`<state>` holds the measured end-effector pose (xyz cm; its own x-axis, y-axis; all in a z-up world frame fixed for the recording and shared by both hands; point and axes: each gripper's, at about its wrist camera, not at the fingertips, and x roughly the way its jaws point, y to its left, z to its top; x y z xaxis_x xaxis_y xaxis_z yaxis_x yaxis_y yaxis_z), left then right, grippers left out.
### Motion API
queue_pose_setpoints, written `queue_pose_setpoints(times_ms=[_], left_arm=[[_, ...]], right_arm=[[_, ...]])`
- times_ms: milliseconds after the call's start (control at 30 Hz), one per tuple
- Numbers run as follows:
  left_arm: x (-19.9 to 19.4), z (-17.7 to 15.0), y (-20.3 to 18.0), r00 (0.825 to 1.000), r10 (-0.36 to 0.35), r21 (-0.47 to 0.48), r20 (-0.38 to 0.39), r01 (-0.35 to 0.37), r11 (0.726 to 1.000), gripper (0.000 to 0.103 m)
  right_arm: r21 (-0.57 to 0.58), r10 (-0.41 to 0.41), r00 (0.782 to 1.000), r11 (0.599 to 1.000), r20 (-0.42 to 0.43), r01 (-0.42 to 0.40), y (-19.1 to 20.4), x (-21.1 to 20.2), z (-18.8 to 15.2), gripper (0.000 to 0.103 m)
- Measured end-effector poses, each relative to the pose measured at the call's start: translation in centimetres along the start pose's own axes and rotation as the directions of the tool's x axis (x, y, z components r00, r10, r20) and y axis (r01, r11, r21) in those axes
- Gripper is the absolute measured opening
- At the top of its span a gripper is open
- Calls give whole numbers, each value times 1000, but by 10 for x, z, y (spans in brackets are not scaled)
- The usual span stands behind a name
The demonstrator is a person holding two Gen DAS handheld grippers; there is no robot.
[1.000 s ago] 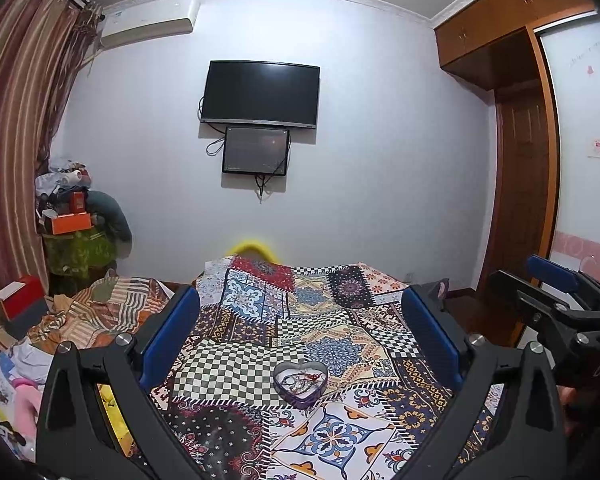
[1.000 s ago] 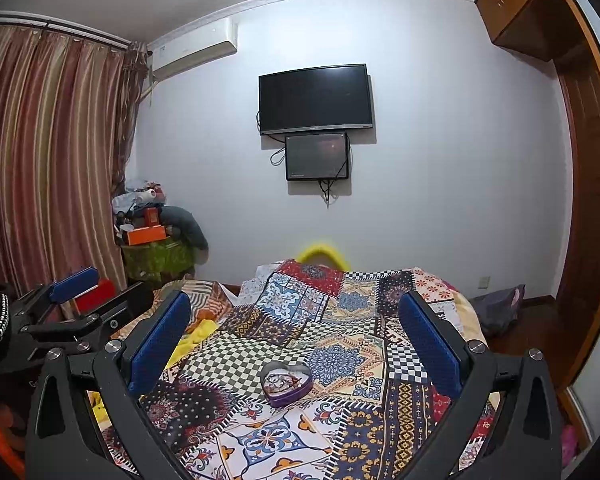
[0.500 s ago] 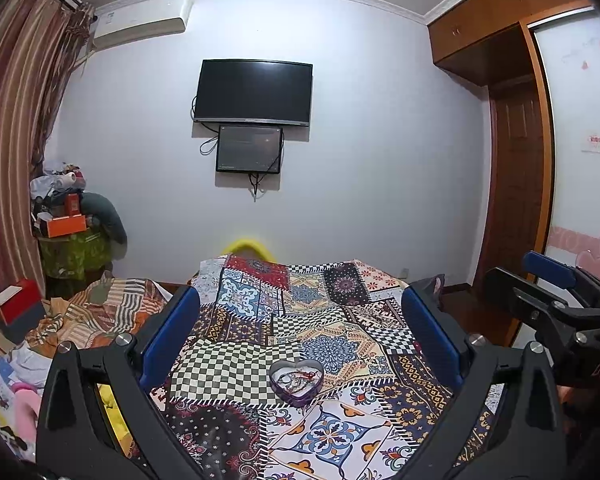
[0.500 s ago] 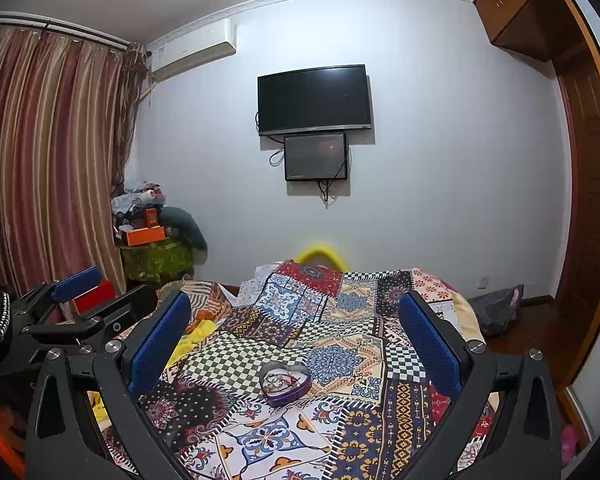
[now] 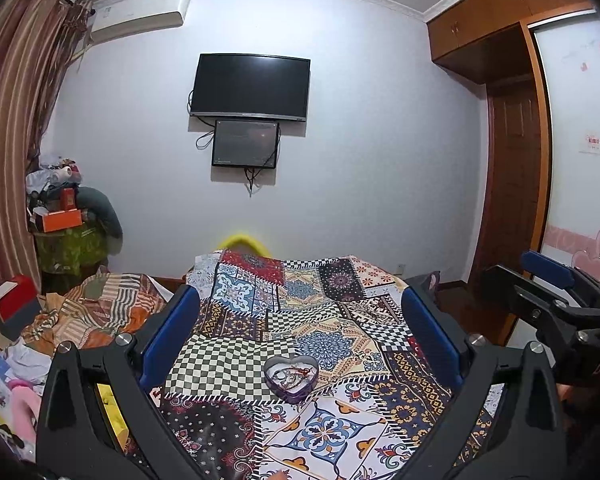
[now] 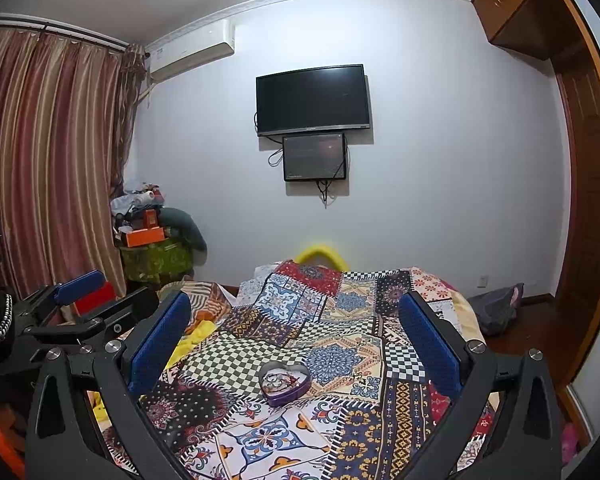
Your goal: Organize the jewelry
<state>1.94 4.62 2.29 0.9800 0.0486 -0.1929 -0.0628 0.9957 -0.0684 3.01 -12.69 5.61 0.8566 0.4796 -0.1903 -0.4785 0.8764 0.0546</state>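
Free room and obstacles. The patchwork-quilted bed (image 5: 340, 320) offers flat, bare fabric on all sides of the purple heart-shaped tin (image 5: 291, 376), which is the only raised object on the quilt's near half. The wide-spread blue-padded fingers (image 5: 168, 336) of the left gripper (image 5: 300, 340) frame this tin with fabric showing on both sides; the right gripper (image 6: 296, 344) frames it likewise. To the bed's left, a rumpled striped orange blanket (image 5: 100, 312) and a cluttered green-draped stand (image 5: 70, 248) bound the approach. To the right, the other gripper's black body (image 5: 560, 312) stands beside the bed edge, before a brown wooden wardrobe door (image 5: 512, 200).
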Motion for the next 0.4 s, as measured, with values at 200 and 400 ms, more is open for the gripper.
queue_pose_setpoints(times_ms=[200, 400], left_arm=[[2, -1, 2, 1000, -8, -16, -7, 8, 1000, 101], [8, -4, 2, 1000, -8, -12, -20, 8, 1000, 101]], right_arm=[[6, -4, 1000, 1000, -5, 4, -2, -1, -1, 103], [9, -3, 1000, 1000, -11, 3, -3, 1, -3, 103]])
